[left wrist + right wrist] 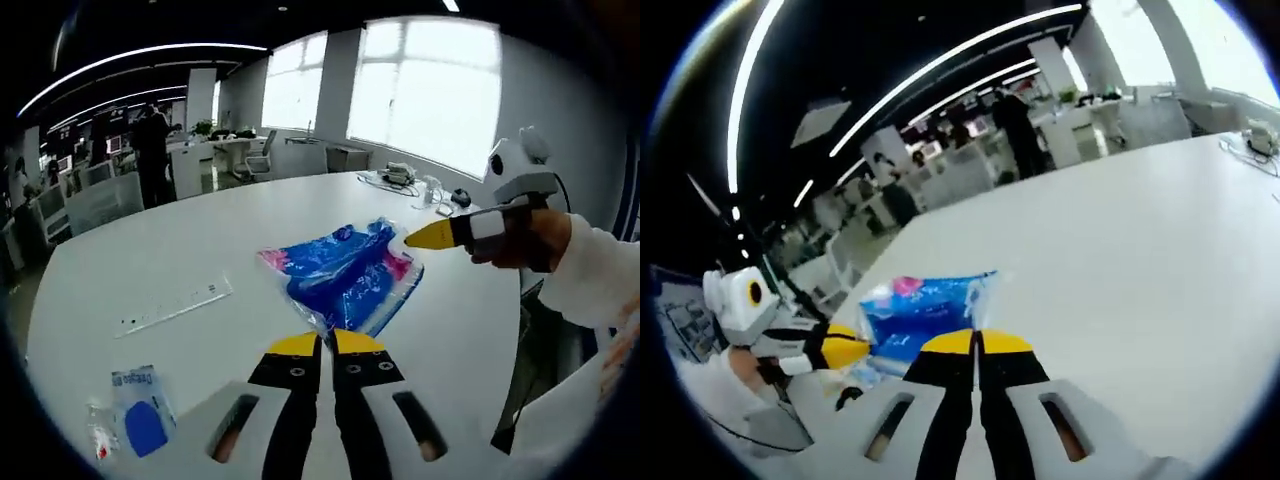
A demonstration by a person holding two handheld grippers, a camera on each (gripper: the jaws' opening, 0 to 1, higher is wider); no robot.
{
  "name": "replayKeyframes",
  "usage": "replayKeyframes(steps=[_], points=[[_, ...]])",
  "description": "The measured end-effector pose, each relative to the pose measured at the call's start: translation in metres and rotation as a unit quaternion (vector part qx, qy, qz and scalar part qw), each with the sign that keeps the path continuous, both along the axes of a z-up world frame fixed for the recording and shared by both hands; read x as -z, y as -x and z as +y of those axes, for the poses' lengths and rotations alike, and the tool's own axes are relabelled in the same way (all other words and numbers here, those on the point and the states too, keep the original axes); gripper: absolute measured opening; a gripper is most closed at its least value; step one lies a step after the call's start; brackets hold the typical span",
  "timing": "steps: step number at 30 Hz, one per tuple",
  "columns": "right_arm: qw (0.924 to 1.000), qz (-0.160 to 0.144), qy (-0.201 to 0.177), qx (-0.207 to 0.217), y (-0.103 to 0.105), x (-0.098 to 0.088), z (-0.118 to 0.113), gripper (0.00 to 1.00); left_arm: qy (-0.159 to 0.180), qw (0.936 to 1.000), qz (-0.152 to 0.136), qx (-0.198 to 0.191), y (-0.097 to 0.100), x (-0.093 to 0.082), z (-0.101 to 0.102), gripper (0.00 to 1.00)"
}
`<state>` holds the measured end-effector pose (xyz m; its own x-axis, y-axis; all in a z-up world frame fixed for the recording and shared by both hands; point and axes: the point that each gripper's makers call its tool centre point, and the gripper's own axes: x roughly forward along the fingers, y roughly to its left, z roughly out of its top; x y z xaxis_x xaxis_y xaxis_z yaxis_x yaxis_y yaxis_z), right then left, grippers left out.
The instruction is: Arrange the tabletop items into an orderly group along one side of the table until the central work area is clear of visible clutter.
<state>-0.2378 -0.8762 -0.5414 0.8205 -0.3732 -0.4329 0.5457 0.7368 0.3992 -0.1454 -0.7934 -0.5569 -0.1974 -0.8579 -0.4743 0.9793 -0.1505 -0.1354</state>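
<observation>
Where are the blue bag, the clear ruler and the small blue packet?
blue bag (345, 275): left gripper view, middle of its blue face.
ruler (175, 305): left gripper view, midway along its strip.
small packet (142, 412): left gripper view, on its blue print.

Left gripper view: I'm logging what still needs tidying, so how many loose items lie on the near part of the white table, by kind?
Blue and pink plastic packet: 1
Clear ruler: 1
Small blue and white packet: 1
Tiny wrapper with red on it: 1
Total: 4
Far-edge cables and devices are too small to count.
</observation>
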Motion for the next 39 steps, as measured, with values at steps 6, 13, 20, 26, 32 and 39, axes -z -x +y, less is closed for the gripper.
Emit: replayKeyframes(steps=[6, 13, 20, 26, 32, 39], points=[[0.9998, 0.021, 0.002, -0.006, -0.015, 0.019, -0.007, 0.00, -0.012, 0.9999, -0.010, -0.002, -0.011, 0.016, -0.017, 0.00], [0.9985, 0.029, -0.046, 0.011, -0.028, 0.071, -0.007, 0.00, -0.058, 0.9983, -0.011, 0.003, -0.028, 0.061, -0.014, 0.00], [0.9968, 0.070, -0.040, 0.001, -0.039, 0.116, -0.014, 0.00, -0.096, 0.9951, -0.024, 0.008, -0.037, 0.103, -0.019, 0.00], [0.9941, 0.105, -0.025, -0.014, -0.049, 0.153, -0.031, 0.00, -0.138, 0.9903, -0.010, -0.009, -0.043, 0.141, -0.022, 0.01], [0.9913, 0.128, -0.031, -0.007, -0.045, 0.186, -0.037, 0.00, -0.171, 0.9846, -0.033, 0.017, -0.037, 0.173, -0.027, 0.01], [0.9896, 0.133, -0.052, 0.014, -0.034, 0.210, -0.037, 0.00, -0.200, 0.9796, -0.019, 0.001, -0.036, 0.202, -0.030, 0.01]])
